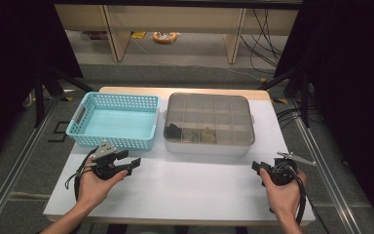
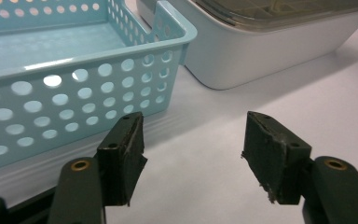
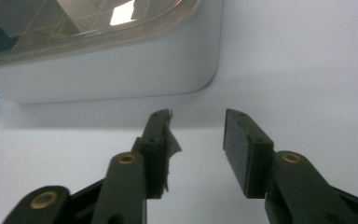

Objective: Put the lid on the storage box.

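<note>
We see 2 containers on the white table (image 1: 185,190), 2 handheld grippers in front of them.

Far left: the turquoise perforated basket (image 1: 113,121) — nothing visible inside it. Just below its front wall, the left gripper (image 1: 129,162) sits in the person's left hand (image 1: 93,187), above the table. In the left gripper view its jaws are spread wide with nothing between them; the basket's front right corner (image 2: 168,56) is close ahead.

Centre-right: the white compartment box (image 1: 208,122), just beside the basket, not touching. Its tinted clear lid (image 1: 209,109) is on. A few dark and tan items show in the front compartments — we cannot tell what they are.

Far right: the right gripper (image 1: 259,167) in the right hand (image 1: 285,192), near the box's front right corner. Its jaws stand moderately parted and empty, the box corner (image 3: 200,70) just ahead.
</note>
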A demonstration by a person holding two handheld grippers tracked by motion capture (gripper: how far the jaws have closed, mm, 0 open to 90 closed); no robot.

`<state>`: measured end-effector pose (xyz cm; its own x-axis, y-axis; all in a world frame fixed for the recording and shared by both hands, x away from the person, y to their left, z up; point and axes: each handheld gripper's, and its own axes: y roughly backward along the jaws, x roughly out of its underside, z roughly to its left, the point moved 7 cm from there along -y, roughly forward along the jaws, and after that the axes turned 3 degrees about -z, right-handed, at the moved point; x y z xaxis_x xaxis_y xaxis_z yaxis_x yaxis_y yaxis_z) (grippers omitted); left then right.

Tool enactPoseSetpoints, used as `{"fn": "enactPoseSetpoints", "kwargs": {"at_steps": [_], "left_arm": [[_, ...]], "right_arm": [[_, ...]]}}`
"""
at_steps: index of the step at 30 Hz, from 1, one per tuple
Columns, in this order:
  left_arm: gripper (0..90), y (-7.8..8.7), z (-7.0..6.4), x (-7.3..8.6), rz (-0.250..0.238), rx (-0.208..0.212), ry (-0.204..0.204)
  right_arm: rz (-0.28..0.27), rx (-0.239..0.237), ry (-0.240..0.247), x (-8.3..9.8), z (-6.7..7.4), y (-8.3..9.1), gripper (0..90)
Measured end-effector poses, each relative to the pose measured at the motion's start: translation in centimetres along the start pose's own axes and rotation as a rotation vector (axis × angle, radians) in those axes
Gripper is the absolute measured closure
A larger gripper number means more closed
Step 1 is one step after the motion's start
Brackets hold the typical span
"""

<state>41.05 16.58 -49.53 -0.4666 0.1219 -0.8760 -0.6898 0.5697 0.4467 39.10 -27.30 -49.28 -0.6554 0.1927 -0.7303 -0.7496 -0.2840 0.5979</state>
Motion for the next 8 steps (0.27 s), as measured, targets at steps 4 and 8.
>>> {"fn": "enactPoseSetpoints", "kwargs": {"at_steps": [4,8], "left_arm": [[32.2,-0.24,0.04,0.18,0.006,-0.002,0.001],[31.0,-0.34,0.24,0.30,0.012,-0.009,0.013]], "right_arm": [[0.009,-0.016,-0.009,0.20,0.22,-0.20,57.1],[0.004,-0.019,-0.012,0.12,0.34,-0.09,56.8]]}}
